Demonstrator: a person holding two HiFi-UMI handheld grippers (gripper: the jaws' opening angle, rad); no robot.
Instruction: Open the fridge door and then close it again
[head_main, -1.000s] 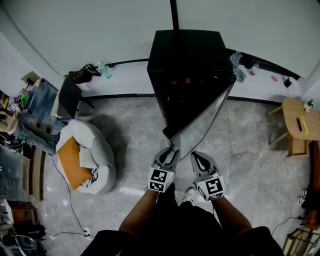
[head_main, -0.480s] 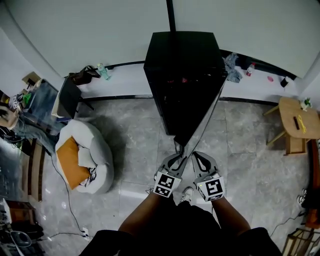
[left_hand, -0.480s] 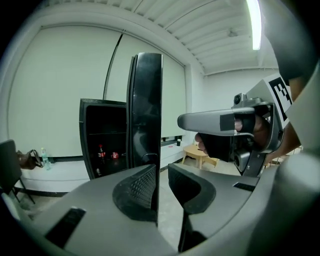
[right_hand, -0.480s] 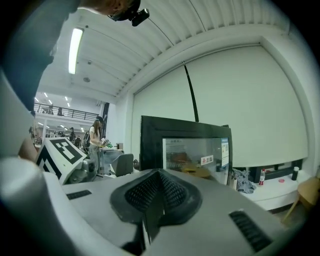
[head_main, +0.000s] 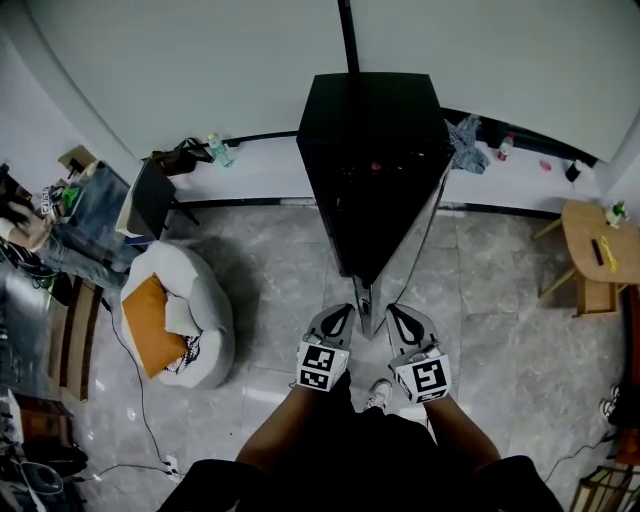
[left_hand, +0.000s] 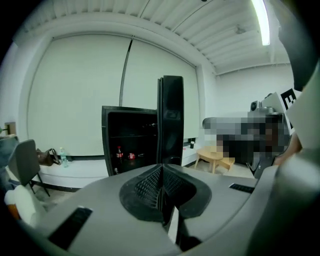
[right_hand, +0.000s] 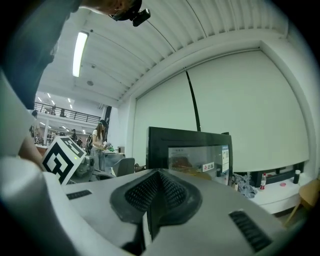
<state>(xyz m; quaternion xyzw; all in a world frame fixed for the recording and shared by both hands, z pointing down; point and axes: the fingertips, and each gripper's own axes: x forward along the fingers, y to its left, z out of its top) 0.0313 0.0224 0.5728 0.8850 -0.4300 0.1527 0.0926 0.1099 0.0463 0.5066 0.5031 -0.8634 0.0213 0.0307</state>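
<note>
The black fridge stands against the far wall with its glass door swung out toward me. The door's free edge ends between my two grippers. My left gripper is just left of that edge; its jaws have just been closing and are now shut with nothing between them. In the left gripper view the door is edge-on and bottles stand on a shelf inside. My right gripper is just right of the edge, shut and empty, facing the door's glass front.
A white beanbag with an orange cushion lies on the floor at left, with a dark chair behind it. A round wooden table stands at right. A low white ledge with bottles and clutter runs along the wall.
The fridge door has swung further out toward me. The left gripper's jaws, open beside the door's edge before, have closed. Both grippers have drawn back slightly.
</note>
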